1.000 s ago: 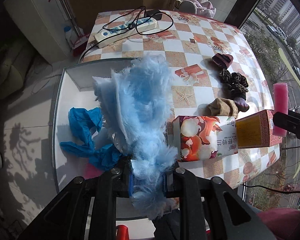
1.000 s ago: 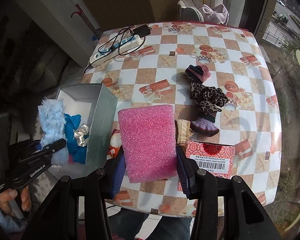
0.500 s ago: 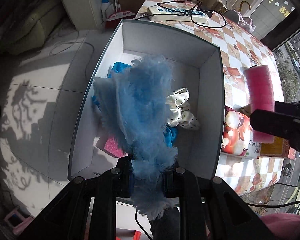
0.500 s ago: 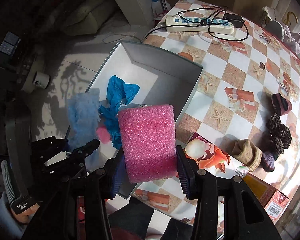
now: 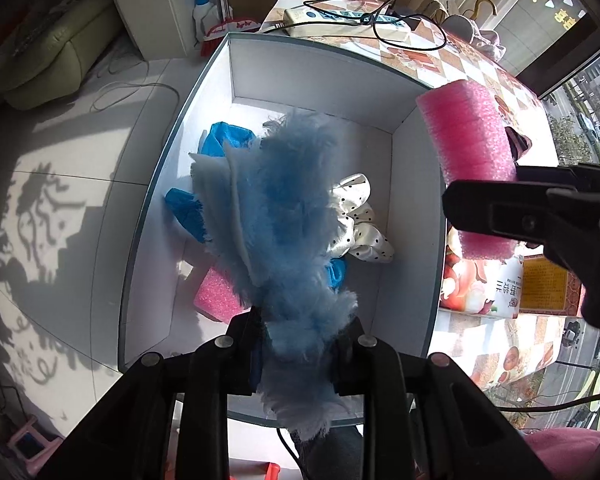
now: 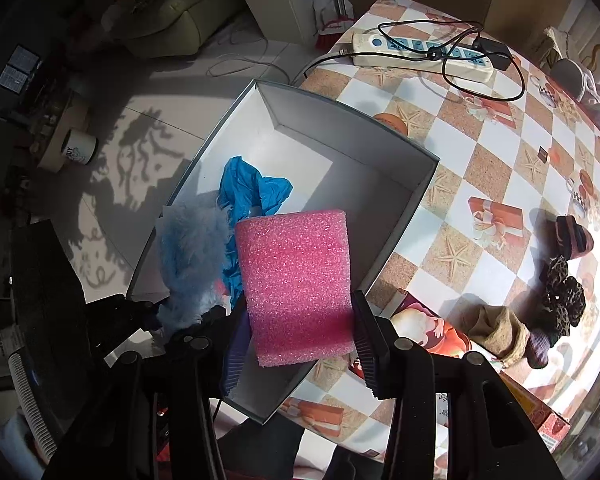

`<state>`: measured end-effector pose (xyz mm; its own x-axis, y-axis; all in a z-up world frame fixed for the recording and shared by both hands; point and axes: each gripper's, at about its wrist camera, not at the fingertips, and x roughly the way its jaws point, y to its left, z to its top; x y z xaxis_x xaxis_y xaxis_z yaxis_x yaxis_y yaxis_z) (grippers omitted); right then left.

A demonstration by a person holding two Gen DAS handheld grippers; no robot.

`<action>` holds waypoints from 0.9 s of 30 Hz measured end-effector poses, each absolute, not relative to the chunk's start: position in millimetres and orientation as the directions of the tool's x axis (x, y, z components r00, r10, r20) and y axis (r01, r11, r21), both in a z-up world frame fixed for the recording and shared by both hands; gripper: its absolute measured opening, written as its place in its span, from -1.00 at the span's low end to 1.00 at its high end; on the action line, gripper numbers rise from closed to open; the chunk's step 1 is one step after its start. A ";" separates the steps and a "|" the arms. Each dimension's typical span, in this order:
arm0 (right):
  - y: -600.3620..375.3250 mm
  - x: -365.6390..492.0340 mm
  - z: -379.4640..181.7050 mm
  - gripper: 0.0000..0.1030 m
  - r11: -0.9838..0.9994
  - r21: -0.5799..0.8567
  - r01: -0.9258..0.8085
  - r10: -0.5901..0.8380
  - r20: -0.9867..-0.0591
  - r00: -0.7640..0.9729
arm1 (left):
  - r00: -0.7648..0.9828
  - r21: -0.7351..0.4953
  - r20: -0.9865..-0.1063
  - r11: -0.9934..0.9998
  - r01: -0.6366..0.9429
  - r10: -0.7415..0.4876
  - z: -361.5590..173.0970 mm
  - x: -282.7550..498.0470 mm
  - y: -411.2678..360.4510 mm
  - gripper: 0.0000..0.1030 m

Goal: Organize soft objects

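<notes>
A: Item 1, blue fluffy cloth [image 5: 284,216]?
B: Clamped in left gripper [image 5: 300,354], jaws narrow on its lower end. Hangs over white box [image 5: 414,216] interior, above the contents. 1 s ago it was over the box's table-side edge; since then moved inward, box now fills the left wrist view.

A: Item 2, pink foam block [image 6: 298,284]?
B: Held by right gripper [image 6: 300,344], pads [image 6: 365,348] pressed on both sides. Now above the box's near corner; 1 s ago it was over the tablecloth, well apart from box. In left view it shows at the box's right wall.

A: Box contents?
B: Blue crumpled fabric [image 5: 226,140], white polka-dot bow [image 5: 360,224], small pink foam piece [image 5: 216,294]. All lying on the box floor, unchanged vs. 0.5 s ago.

A: Surroundings, table [image 6: 480,152]?
B: Checked cloth w/ starfish print. Tissue pack [image 5: 484,284] just beside box's right wall. Tan sock [image 6: 496,330], leopard-print scrunchie [image 6: 562,292], dark pink item [image 6: 574,236] farther right, apart from box. Power strip [image 6: 420,56] w/ black cable at far end.
</notes>
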<state>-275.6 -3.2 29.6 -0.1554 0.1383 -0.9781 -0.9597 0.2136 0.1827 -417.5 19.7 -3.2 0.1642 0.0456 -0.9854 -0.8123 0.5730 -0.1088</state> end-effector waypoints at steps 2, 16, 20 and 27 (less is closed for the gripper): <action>-0.8 -277.0 26.6 -0.06 0.212 0.188 -0.959 0.129 -0.978 -0.163 | 0.158 -0.107 -0.987 0.572 -0.813 0.040 -4.7 -417.8 18.9 -0.17; -47.6 -205.8 62.4 0.76 0.418 0.252 -0.873 0.235 -0.958 -0.164 | 0.348 -0.281 -0.937 0.555 -0.783 0.017 31.5 -403.5 25.3 0.99; -107.6 -130.0 106.1 0.76 0.576 0.223 -0.786 0.329 -0.944 -0.027 | 0.389 -0.326 -0.921 0.584 -0.744 -0.018 43.5 -371.0 26.5 0.99; -243.7 -0.6 72.6 1.00 0.903 0.147 -0.403 0.178 -0.983 0.041 | 0.308 -0.282 -0.947 0.700 -0.656 -0.092 30.1 -302.5 -11.0 1.00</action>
<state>-0.6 -243.7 72.6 0.0405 0.1782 -0.9832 -0.4028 0.9034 0.1472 -302.5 -11.0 30.1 0.3083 -0.0925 -0.9468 -0.6563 0.6998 -0.2821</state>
